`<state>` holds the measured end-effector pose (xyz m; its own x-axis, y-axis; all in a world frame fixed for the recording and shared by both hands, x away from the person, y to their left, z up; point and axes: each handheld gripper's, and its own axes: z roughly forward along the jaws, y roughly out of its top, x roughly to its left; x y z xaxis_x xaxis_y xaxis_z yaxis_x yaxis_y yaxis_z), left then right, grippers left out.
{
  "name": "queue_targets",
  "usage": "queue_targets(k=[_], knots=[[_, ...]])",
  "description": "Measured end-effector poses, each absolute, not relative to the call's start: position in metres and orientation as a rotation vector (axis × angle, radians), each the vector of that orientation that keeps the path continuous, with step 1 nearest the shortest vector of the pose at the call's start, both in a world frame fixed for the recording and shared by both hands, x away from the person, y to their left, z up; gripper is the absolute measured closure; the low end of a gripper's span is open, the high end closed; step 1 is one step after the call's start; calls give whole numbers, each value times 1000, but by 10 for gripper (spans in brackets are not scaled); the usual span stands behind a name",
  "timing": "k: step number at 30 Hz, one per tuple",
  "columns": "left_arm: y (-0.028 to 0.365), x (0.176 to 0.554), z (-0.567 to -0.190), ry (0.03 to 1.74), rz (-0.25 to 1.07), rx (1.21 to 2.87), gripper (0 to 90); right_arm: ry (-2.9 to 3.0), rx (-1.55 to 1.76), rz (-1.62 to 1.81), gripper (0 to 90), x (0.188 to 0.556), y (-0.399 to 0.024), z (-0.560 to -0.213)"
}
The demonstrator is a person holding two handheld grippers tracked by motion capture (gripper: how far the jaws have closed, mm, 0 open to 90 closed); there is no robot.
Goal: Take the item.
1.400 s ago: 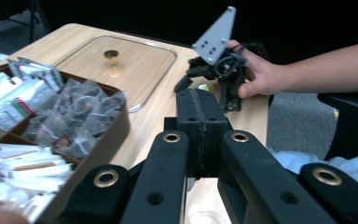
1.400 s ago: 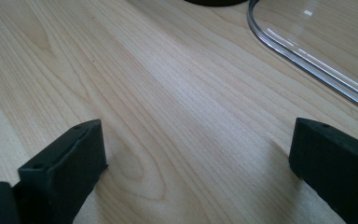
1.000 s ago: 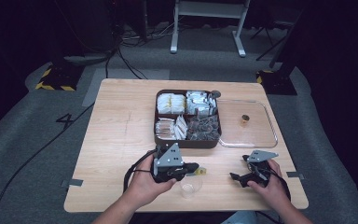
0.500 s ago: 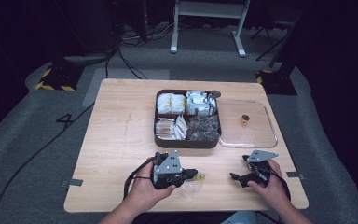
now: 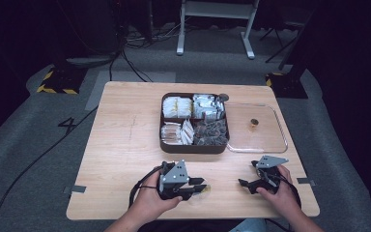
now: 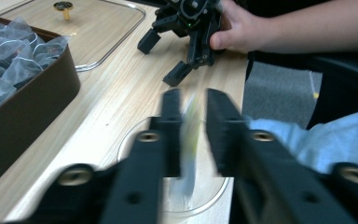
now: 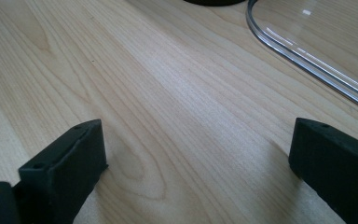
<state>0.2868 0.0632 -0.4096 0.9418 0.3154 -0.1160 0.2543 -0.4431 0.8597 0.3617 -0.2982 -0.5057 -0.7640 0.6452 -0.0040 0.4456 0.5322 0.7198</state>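
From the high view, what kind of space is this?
Probably a lab or studio recording bay, not a home: a lone wooden table on grey carpet, hazard-striped floor blocks, loose cables and a white equipment stand against dark surroundings.

Table [image 7: 168, 93] pale wood, smooth matt grain. Lid [image 7: 317, 51] clear glossy plastic. Cup [image 6: 135, 140] clear plastic too. Box [image 6: 37, 93] dark brown, dull sheen. Jaws matt black plastic. Sachets [image 6: 14, 51] fine translucent mesh.

2 tools [image 5: 199, 185] [image 5: 245, 184], 1 tray [image 5: 193, 146], 1 lid [image 5: 270, 143], 1 dish [image 6: 135, 140]
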Motion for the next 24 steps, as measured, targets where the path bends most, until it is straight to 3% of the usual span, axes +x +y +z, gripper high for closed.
queue_targets(k=[13,24], knots=[[69,290,-404,444,166,2050,459,2504,916,1059,40,361,-298,-506],[101,288,-402,564,337,2133,334,2500,923,1057,40,360,-297,-506]])
